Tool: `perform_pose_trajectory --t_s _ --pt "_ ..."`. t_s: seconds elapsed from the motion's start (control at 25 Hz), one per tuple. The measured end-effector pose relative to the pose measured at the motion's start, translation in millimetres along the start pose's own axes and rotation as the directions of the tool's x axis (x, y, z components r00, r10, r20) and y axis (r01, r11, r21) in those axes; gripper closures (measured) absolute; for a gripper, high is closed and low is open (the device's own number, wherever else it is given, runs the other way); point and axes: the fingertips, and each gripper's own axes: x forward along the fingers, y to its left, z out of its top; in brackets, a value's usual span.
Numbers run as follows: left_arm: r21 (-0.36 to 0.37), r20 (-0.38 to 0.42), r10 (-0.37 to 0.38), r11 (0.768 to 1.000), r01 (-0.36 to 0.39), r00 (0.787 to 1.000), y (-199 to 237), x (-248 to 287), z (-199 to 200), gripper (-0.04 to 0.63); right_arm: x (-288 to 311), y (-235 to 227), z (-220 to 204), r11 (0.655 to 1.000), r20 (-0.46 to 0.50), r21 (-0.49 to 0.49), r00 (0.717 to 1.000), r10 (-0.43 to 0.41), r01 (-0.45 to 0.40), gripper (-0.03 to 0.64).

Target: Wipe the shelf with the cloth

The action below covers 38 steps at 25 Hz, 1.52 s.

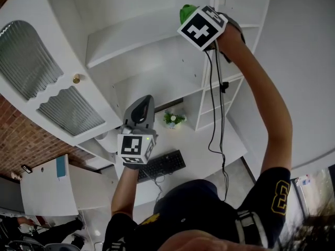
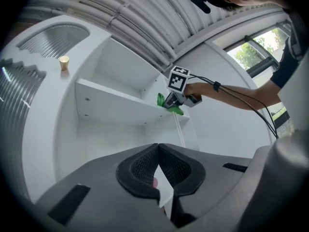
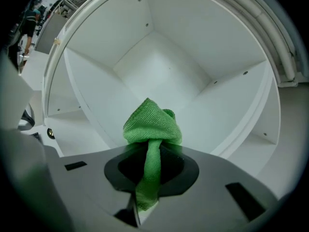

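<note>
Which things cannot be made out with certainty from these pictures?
- Whether the green cloth touches the shelf: too small in the left gripper view; the right hand-held gripper covers most of it in the head view.
- The shelf's upper face: both those views show it from below.
- The small plant: too small in the head view.

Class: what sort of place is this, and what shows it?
Probably an indoor study or office corner: a white shelf unit above a desk holding a keyboard and a small potted plant.

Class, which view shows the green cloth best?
Right gripper view: the green cloth sits central, clamped in the right gripper. Head view shows just a corner; left gripper view, a small distant patch.
</note>
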Motion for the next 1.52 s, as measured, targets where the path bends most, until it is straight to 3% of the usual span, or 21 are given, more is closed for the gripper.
perform_pose_trajectory --t_s 0.08,0.2,0.24,0.36,0.48,0.72,0.88,1.0,1.12,1.28,1.4,1.52 --pt "0.064 0.0 0.05 0.997 -0.05 0.999 7 -15 -2 0.577 -2 0 1 1.0 0.026 0.004 0.999 -0.024 0.024 0.575" --pt "0.28 0.067 0.148 0.946 -0.161 0.987 8 -42 11 0.577 -10 2 5 0.995 0.061 -0.025 0.993 -0.096 0.098 0.575" --pt "0.289 0.09 0.16 0.941 -0.179 0.983 6 -51 16 0.577 -14 4 8 0.991 0.077 -0.036 0.989 -0.13 0.133 0.575" --pt "0.233 0.108 0.162 0.955 -0.184 0.981 3 -75 19 0.577 -30 11 24 0.974 0.134 -0.05 0.968 -0.213 0.221 0.575" --pt "0.208 0.088 0.176 0.96 -0.19 0.981 3 -103 8 0.577 -59 26 36 0.972 0.193 0.001 0.953 -0.232 0.236 0.575" --pt "0.103 0.078 0.206 0.972 -0.213 0.975 -6 -142 -3 0.577 -128 72 33 0.977 0.319 0.17 0.931 -0.177 0.128 0.575" --pt "0.136 0.028 0.211 0.968 -0.213 0.977 -21 -167 -9 0.577 -155 115 1 0.958 0.396 0.288 0.908 -0.134 0.016 0.575" --pt "0.115 -0.022 0.251 0.962 -0.247 0.968 -22 -189 -21 0.577 -168 154 -22 0.933 0.452 0.353 0.886 -0.105 -0.069 0.574" --pt "0.078 -0.061 0.301 0.952 -0.296 0.952 -19 -208 -31 0.577 -169 203 -41 0.904 0.491 0.382 0.871 -0.022 -0.193 0.575" --pt "0.033 -0.079 0.364 0.932 -0.362 0.928 -26 -222 -41 0.577 -167 255 -79 0.836 0.537 0.431 0.841 0.065 -0.34 0.574" --pt "-0.048 -0.107 0.439 0.894 -0.446 0.892 -45 -237 -50 0.577 -168 282 -118 0.813 0.539 0.435 0.836 0.108 -0.386 0.574" --pt "-0.038 -0.15 0.49 0.865 -0.5 0.859 -75 -240 -65 0.577 -175 293 -161 0.775 0.566 0.443 0.811 0.148 -0.45 0.574"
